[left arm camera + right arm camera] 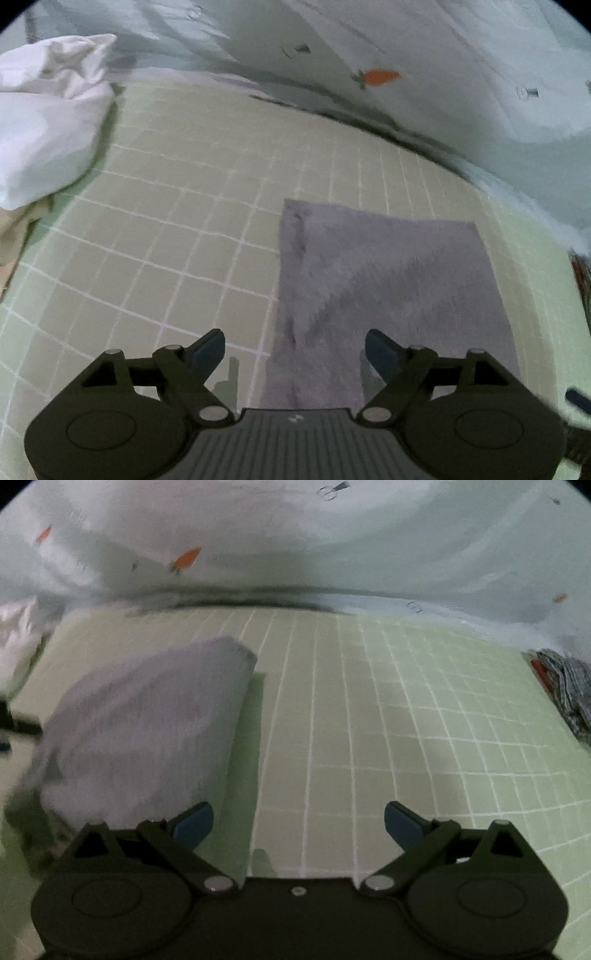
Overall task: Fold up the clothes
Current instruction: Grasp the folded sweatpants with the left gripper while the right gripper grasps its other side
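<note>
Grey and fleecy, a folded cloth (391, 291) lies flat on a pale green mat (177, 229) printed with a white grid. In the left wrist view, the left gripper (295, 350) hovers over the near edge of the cloth, its blue-tipped fingers (208, 350) spread wide with nothing pinched between them. In the right wrist view, the right gripper (299, 825) hangs over bare mat just to the right of the cloth, its fingers also standing wide apart and holding nothing. A crumpled white garment (48, 125) sits at the far left edge of the mat, well apart from the cloth. At the far right edge lies a dark patterned piece of clothing (565, 686). Beyond the mat rises a pale sheet (443, 66) dotted with small orange carrots.
</note>
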Demonstrator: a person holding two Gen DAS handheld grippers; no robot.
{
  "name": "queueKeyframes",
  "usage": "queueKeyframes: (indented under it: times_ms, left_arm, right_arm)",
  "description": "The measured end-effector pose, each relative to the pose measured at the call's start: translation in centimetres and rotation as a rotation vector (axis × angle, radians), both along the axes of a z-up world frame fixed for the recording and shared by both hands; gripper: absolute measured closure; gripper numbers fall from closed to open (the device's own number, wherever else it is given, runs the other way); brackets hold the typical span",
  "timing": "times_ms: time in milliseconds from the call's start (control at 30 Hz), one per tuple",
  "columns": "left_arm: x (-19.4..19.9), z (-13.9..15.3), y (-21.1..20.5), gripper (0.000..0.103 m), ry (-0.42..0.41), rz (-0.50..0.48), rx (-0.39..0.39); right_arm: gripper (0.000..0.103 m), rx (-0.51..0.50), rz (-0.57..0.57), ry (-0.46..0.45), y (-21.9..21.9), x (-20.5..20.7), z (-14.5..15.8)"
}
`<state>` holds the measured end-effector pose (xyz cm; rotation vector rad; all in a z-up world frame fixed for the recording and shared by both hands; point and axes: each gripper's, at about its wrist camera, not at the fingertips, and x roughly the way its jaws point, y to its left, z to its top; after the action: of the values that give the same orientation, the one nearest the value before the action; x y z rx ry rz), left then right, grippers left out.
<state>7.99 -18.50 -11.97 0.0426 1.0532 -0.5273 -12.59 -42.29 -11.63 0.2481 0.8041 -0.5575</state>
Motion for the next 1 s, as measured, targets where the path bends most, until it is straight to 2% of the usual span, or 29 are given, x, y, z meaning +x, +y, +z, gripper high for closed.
queueKeyframes:
  times_ms: [133,267,367,467,500,533,600,633,667,767,800,833,867,1000]
  left_arm:
    - [0.5,-1.1,-0.8,0.019,0.019,-0.055,0.017]
    - [1.9,-2.4,-1.4,0.018,0.068,-0.093,-0.020]
    - [2.8,-3.1,-1.8,0.017,0.090,-0.126,-0.050]
    - [3.3,-3.2,-2.0,0.022,0.083,-0.152,-0.084]
    - [3.3,-3.2,-2.0,0.032,0.081,-0.159,-0.095]
    - [3.4,-3.2,-2.0,0.037,0.080,-0.159,-0.102]
    - [3.5,-3.2,-2.0,0.063,0.090,-0.168,-0.118]
    - [3.5,-3.3,-2.0,0.068,0.110,-0.171,-0.137]
    - [3.4,-3.3,-2.0,0.073,0.120,-0.167,-0.148]
    - [3.0,-3.0,-2.1,0.082,0.130,-0.164,-0.171]
    - [2.7,-2.6,-2.1,0.083,0.124,-0.169,-0.178]
    - [2.3,-2.2,-2.1,0.083,0.118,-0.174,-0.185]
    - [1.9,-1.7,-2.0,0.084,0.112,-0.179,-0.193]
    - [-0.3,-0.3,-2.3,0.085,0.095,-0.204,-0.204]
  right_arm:
    - [0.002,0.060,0.026,-0.048,-0.7,2.1,0.1]
    - [0.002,0.159,0.103,-0.067,-1.0,5.6,-0.8]
    - [0.002,0.243,0.132,-0.057,-1.3,8.6,-2.1]
    - [0.006,0.282,0.098,-0.018,-1.2,10.8,-3.2]
    - [0.010,0.288,0.081,-0.008,-1.2,11.2,-3.4]
    - [0.016,0.302,0.072,-0.007,-1.1,11.5,-3.6]
    - [0.025,0.341,0.057,-0.019,-0.7,11.7,-3.7]
    - [0.026,0.346,0.044,-0.023,-0.5,11.6,-3.7]
    - [0.033,0.341,0.040,-0.025,-0.3,11.4,-3.5]
    - [0.060,0.309,0.041,-0.038,0.2,10.7,-2.4]
    - [0.074,0.296,0.042,-0.043,0.4,10.5,-2.0]
    - [0.081,0.283,0.044,-0.048,0.6,10.2,-1.5]
    - [0.084,0.274,0.050,-0.055,0.8,10.0,-1.0]
    - [0.086,0.210,0.077,-0.050,2.6,8.6,0.6]
